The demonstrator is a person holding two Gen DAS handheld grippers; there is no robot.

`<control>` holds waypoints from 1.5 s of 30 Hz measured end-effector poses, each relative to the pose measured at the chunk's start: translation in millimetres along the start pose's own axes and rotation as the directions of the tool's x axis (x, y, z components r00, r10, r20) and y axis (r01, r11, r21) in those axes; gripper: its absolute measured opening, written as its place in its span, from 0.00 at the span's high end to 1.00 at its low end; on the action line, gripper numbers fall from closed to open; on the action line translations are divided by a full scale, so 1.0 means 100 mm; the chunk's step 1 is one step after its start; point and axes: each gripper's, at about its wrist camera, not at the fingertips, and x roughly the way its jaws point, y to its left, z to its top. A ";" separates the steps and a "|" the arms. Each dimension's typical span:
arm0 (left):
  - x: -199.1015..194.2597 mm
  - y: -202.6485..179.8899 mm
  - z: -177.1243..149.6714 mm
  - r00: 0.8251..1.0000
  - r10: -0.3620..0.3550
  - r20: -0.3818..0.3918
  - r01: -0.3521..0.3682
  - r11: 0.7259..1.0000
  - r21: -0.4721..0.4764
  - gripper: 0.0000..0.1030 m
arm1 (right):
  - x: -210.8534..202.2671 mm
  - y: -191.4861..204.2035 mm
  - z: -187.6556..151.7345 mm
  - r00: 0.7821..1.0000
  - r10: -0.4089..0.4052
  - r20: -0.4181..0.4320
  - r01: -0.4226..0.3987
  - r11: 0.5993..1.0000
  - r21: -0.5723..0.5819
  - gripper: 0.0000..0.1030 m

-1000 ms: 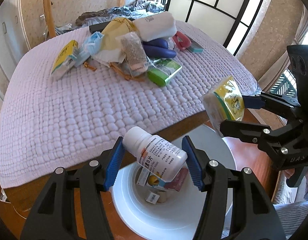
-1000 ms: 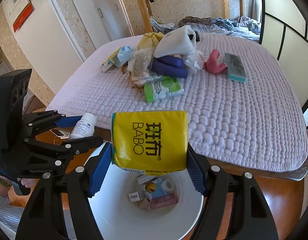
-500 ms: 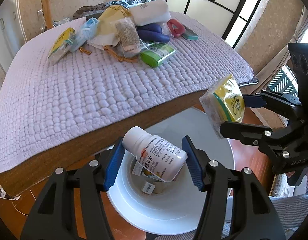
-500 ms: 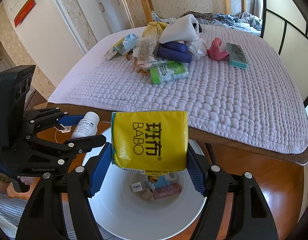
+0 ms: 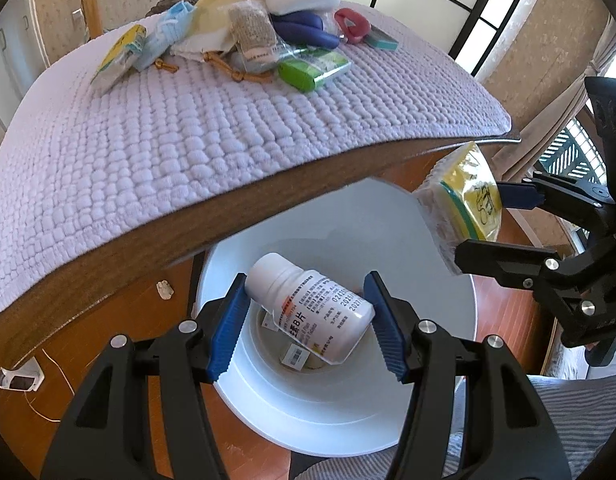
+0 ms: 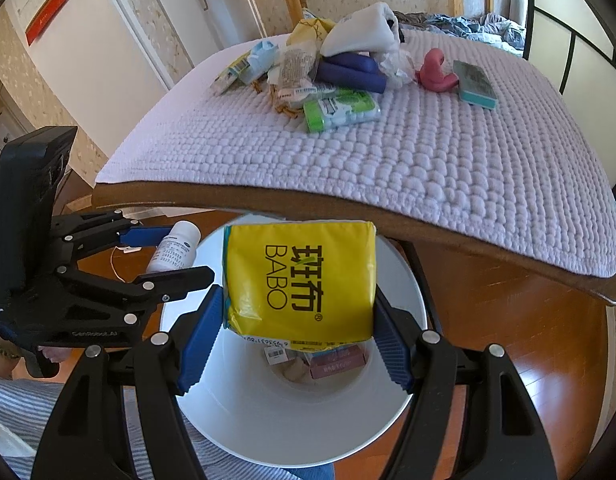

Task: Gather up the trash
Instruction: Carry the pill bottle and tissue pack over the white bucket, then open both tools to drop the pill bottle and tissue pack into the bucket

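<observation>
Partway: L gripper point(image 5: 305, 316) clamped on white pill bottle point(image 5: 308, 306), R gripper point(image 6: 297, 336) clamped on yellow BABO tissue pack point(image 6: 301, 280), both over white bin point(image 6: 388, 408) w/ some trash already inside; pile on bed point(image 6: 328, 68) left to clear.

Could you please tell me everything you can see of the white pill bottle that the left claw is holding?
The pill bottle is white plastic with a plain white cap and a printed paper label showing an orange-red mark. It lies tilted between the blue pads of the left claw, cap up to the left, clamped at both ends. It hangs above the white bin, which already holds some packets. Nothing else touches it.
</observation>
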 end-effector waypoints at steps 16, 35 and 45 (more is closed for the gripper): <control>0.19 -0.01 -0.13 0.998 0.024 -0.056 -0.023 1.000 0.010 0.42 | 0.12 0.05 -0.04 0.999 -0.014 -0.044 0.013 1.000 -0.014 0.32; 0.56 -0.14 -0.06 0.993 0.037 -0.114 -0.035 0.999 0.019 0.42 | 0.37 0.03 -0.05 0.996 -0.018 -0.083 0.017 1.000 -0.008 0.32; 0.70 -0.18 -0.05 0.989 0.049 -0.141 -0.045 0.998 0.031 0.42 | 0.55 0.01 0.00 0.994 -0.020 -0.108 0.020 1.000 -0.001 0.32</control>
